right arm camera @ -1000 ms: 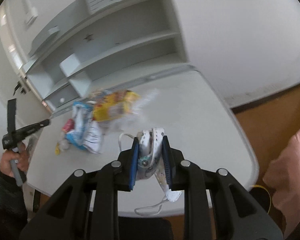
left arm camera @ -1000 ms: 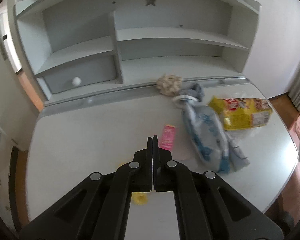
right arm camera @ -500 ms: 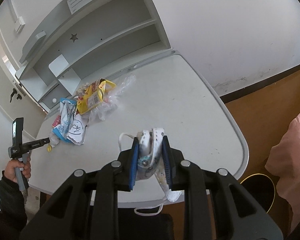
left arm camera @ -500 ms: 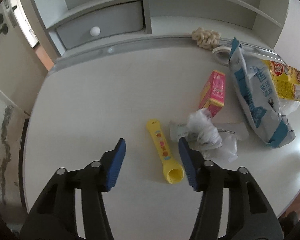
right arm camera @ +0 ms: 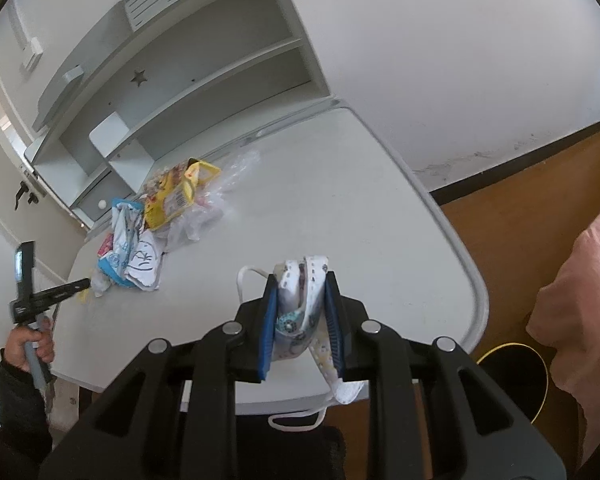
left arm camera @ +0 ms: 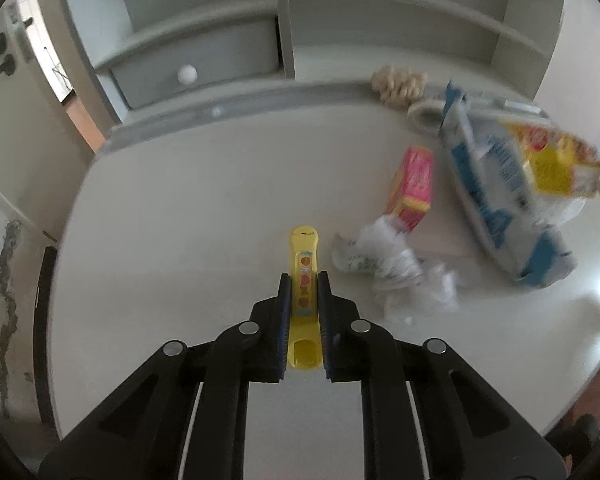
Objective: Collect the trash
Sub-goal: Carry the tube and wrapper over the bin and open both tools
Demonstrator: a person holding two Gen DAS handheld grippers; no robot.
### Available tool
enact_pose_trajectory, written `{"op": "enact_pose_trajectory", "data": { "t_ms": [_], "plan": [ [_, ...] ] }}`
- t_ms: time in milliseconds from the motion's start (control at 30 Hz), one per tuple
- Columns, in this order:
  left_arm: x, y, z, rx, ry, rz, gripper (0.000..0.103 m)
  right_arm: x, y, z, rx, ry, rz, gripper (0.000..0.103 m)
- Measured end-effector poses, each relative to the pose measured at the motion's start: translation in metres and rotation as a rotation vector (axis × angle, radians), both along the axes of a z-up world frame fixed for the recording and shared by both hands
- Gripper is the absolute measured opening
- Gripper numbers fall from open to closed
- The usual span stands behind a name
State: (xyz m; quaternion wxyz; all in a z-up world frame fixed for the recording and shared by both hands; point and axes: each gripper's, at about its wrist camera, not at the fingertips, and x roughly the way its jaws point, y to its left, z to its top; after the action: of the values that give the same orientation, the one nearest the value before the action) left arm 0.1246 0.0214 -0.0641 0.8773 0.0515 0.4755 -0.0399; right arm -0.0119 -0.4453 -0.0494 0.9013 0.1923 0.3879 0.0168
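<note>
The left gripper is clamped across the yellow tube lying on the table, long axis running straight ahead between the jaws, while the right gripper, farther off, grips a crumpled face mask.

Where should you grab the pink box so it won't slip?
Probably across the pink box's two long sides, near the middle. It lies flat and is long and narrow, so come from above with the jaws straddling its width. The tissue crowds its near end, so avoid gripping there.
</note>
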Motion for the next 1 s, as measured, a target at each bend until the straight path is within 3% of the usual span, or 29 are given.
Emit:
{"op": "enact_pose_trajectory", "data": {
  "t_ms": [100, 233, 467, 567, 767, 900, 1000],
  "plan": [
    [-0.014, -0.019, 0.028, -0.009, -0.063, -0.049, 0.012, -0.012, -0.015, -0.003, -0.005, 0.004, -0.035, 0.023],
    [-0.031, -0.085, 0.055, -0.055, -0.128, -0.209, 0.012, -0.037, -0.051, -0.016, -0.009, 0.024, -0.113, 0.023],
    [-0.083, -0.263, 0.053, -0.147, -0.124, -0.629, 0.012, -0.093, -0.125, -0.055, 0.021, 0.084, -0.267, 0.023],
    [-0.125, -0.358, 0.032, -0.182, -0.086, -0.856, 0.012, -0.121, -0.159, -0.08, 0.052, 0.123, -0.34, 0.023],
    [-0.191, -0.487, -0.041, -0.181, 0.06, -1.148, 0.012, -0.164, -0.214, -0.143, 0.127, 0.223, -0.443, 0.023],
    [-0.203, -0.545, -0.118, -0.153, 0.216, -1.246, 0.012, -0.184, -0.241, -0.188, 0.197, 0.287, -0.498, 0.023],
    [-0.203, -0.578, -0.167, -0.098, 0.3, -1.249, 0.012, -0.191, -0.255, -0.219, 0.24, 0.338, -0.532, 0.023]
  ]
}}
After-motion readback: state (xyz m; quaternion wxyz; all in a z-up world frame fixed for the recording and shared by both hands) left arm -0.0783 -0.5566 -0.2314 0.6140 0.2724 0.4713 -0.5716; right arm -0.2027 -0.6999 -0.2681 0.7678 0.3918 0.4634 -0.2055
